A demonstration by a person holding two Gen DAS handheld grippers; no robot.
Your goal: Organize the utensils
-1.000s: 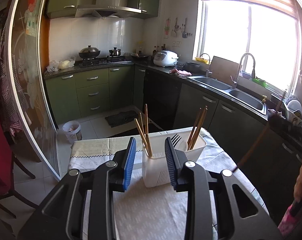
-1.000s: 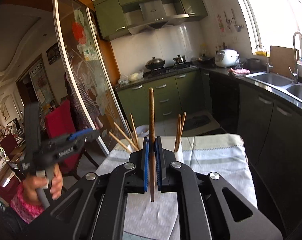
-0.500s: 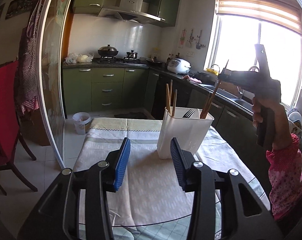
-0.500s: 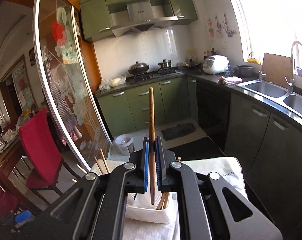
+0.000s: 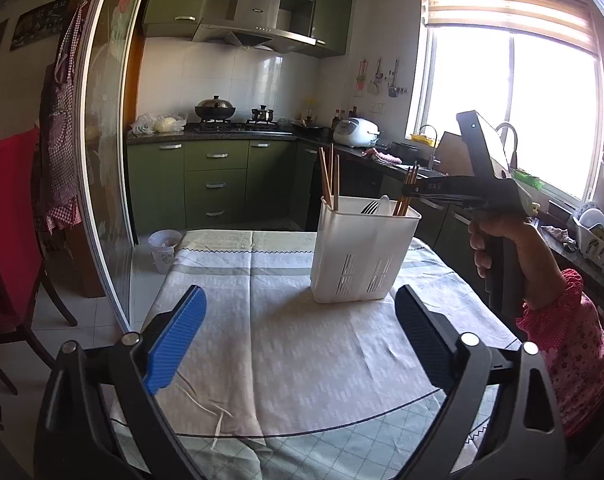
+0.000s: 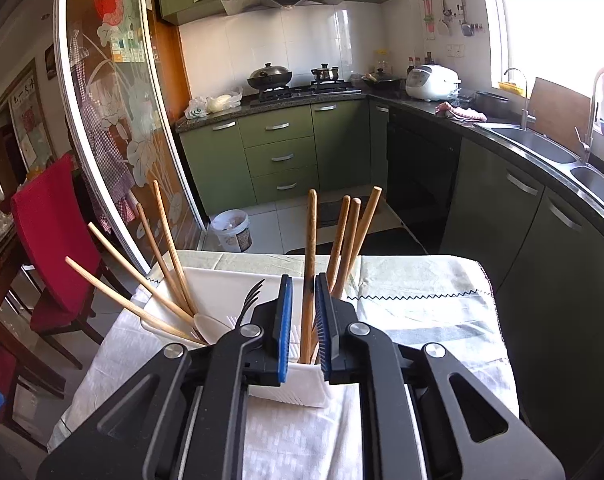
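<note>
Since a second ago, the right gripper (image 6: 303, 316) lowered its brown wooden chopstick (image 6: 310, 264) into the white slotted plastic caddy (image 5: 364, 254), jaws now slightly parted. Left gripper (image 5: 297, 336), at 6 o'clock, gapes empty. Withdrawing carelessly could snag that chopstick and tip the caddy.

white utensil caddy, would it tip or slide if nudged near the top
Probably tips: the white utensil caddy looks tall, narrow-based, thin plastic, likely light. The chopsticks lean outward above its rim, adding leverage. On the tablecloth it may drag rather than slide.
</note>
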